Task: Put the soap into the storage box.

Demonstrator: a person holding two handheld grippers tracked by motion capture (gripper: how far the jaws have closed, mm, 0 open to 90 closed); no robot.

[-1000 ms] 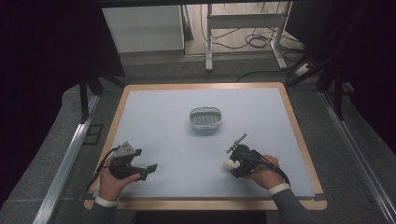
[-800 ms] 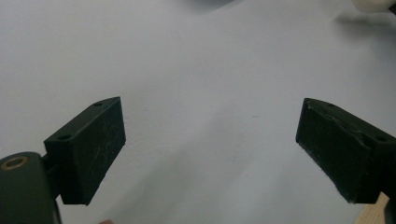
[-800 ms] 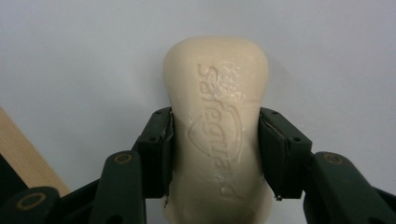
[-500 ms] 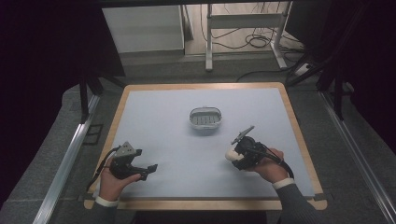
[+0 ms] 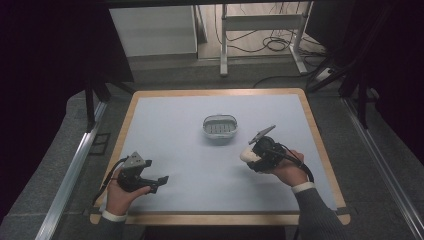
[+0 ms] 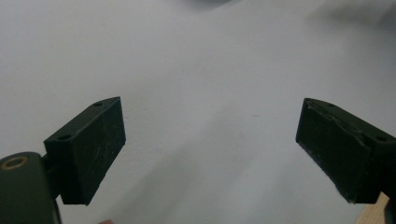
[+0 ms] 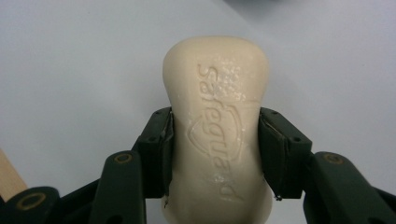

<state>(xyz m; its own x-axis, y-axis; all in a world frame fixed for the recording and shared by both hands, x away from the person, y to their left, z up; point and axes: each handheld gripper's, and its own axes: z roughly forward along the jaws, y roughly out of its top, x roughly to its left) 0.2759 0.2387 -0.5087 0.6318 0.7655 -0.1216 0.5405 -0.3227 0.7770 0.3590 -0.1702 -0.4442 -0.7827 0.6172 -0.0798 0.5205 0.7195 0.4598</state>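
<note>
Carrying soap bar (image 7: pixel 215 126) | right gripper (image 7: pixel 215 149) fingers pinch its waist | left gripper (image 6: pixel 210 140) spread | keep squeeze gentle, lower level into dish (image 5: pixel 219 128)

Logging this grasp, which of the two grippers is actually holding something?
The right gripper: its jaws clamp a cream soap bar. The left gripper is open over the bare mat.

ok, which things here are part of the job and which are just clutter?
In play:
- soap bar, clamped in the right gripper
- soap dish, mid-table, likely its target
- left gripper, open, idle

Lying about:
- cables on the floor beyond the table
- white cabinet
</note>
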